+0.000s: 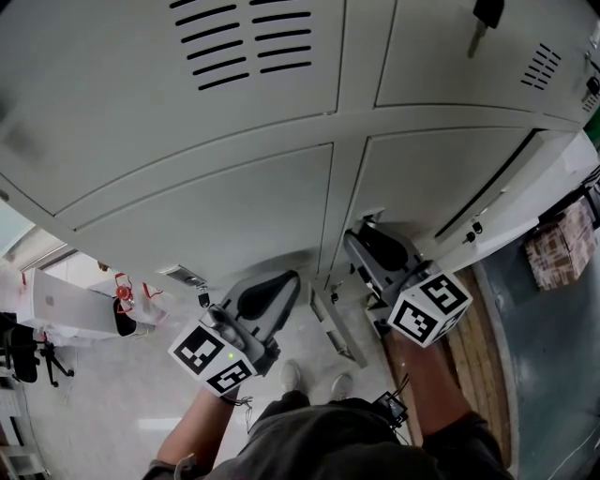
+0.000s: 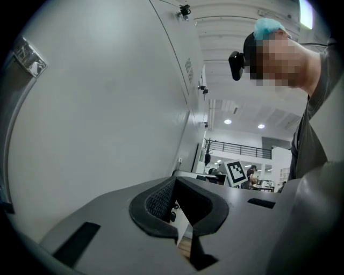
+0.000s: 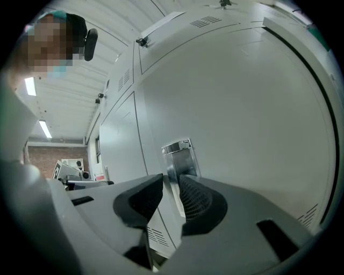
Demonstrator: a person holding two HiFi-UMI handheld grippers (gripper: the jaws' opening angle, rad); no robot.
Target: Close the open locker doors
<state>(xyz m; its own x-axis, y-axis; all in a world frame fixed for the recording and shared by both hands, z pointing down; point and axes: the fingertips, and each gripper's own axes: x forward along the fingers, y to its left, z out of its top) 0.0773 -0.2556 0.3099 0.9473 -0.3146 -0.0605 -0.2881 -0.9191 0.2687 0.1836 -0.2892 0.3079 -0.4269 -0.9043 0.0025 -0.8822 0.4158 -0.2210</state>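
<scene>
Right gripper, held level at the left edge of the lower right locker door: jaws stand narrowly apart. The metal latch plate on that door shows in the gap between them. Whether either pad touches the plate cannot be told. Its marker cube sits just above the person's right forearm.

Left gripper: jaws together at the tips, with no object between them. It points level and lies close alongside the lower left locker door; contact with the door face cannot be confirmed. Its marker cube faces the head camera.

Lower right locker door: its face looks near flush with the frame at the latch side. A dark gap runs along its right edge, so full closure cannot be confirmed. The lower left locker door appears closed.

Upper row: the upper left door carries vent slots and appears closed. The upper right door has a dark-headed key in its lock.

Further off: the person's shoes stand on the pale floor below the lockers. A cardboard box sits at the right. An office chair stands at the far left.
</scene>
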